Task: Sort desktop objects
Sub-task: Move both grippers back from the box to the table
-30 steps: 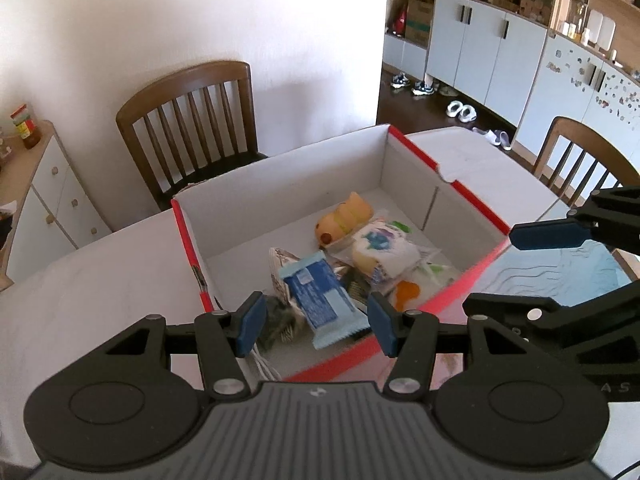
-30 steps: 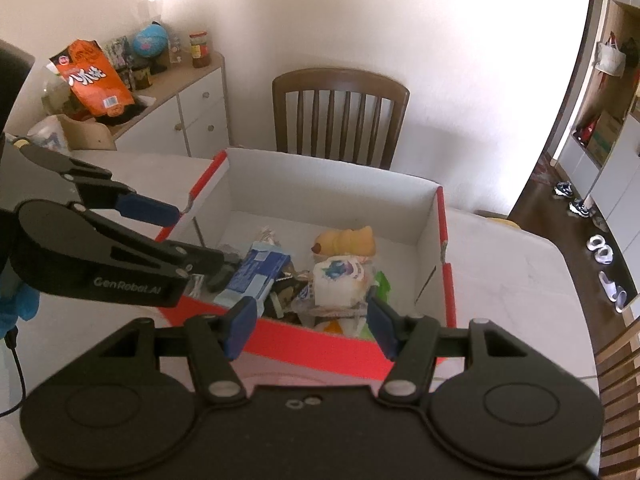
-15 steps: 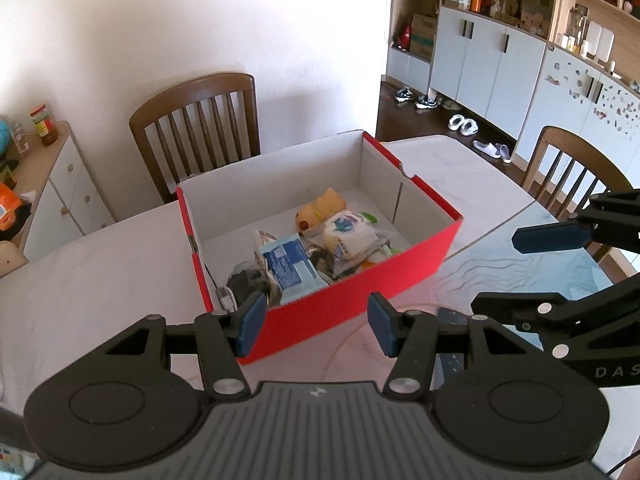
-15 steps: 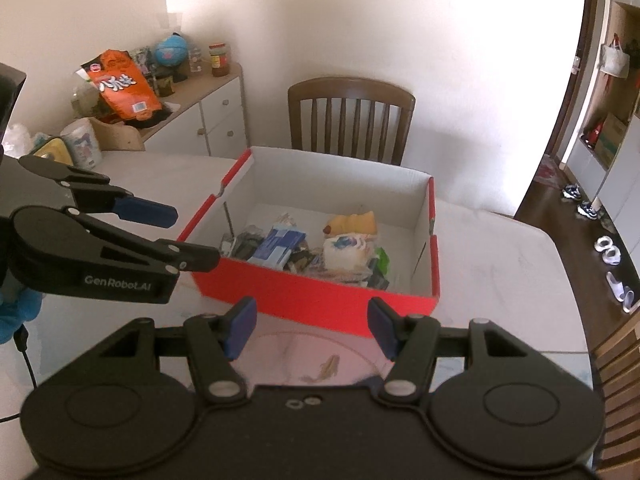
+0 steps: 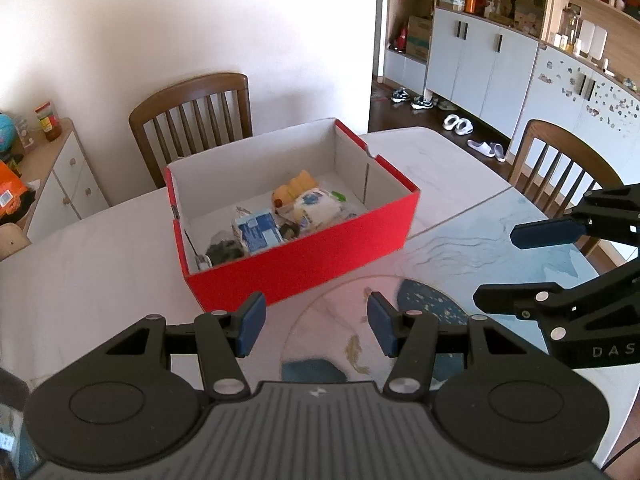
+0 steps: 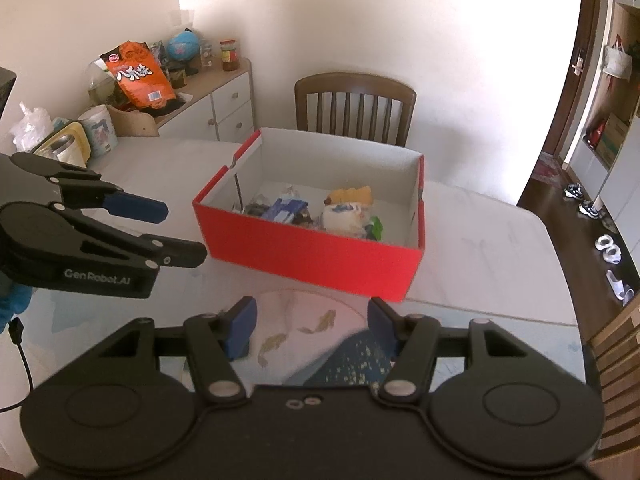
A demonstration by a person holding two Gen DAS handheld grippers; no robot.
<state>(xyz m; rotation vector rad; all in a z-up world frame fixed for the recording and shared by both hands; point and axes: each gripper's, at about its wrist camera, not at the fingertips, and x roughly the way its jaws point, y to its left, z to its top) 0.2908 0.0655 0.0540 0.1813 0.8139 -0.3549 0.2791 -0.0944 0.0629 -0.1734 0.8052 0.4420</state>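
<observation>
A red cardboard box (image 5: pixel 304 264) (image 6: pixel 316 256) with white inner walls stands on the white table (image 5: pixel 80 272). Inside lie a blue-and-white packet (image 5: pixel 258 232), a white round packet (image 5: pixel 316 210), a yellow toy (image 5: pixel 294 188) and dark small items. My left gripper (image 5: pixel 312 322) hangs open and empty over the table in front of the box. My right gripper (image 6: pixel 308 322) is likewise open and empty, short of the box's near wall. Each gripper shows at the side of the other's view.
A patterned mat with fish (image 6: pixel 304 332) covers the table's near part. Wooden chairs (image 5: pixel 192 116) (image 5: pixel 556 176) stand at the far side and right. A sideboard (image 6: pixel 208 96) with an orange bag, globe and jar stands left. Shoes lie on the floor right.
Both grippers have drawn back from over the box toward the table's near part. The box looks smaller and farther, and the mat has come into view beneath the fingers.
</observation>
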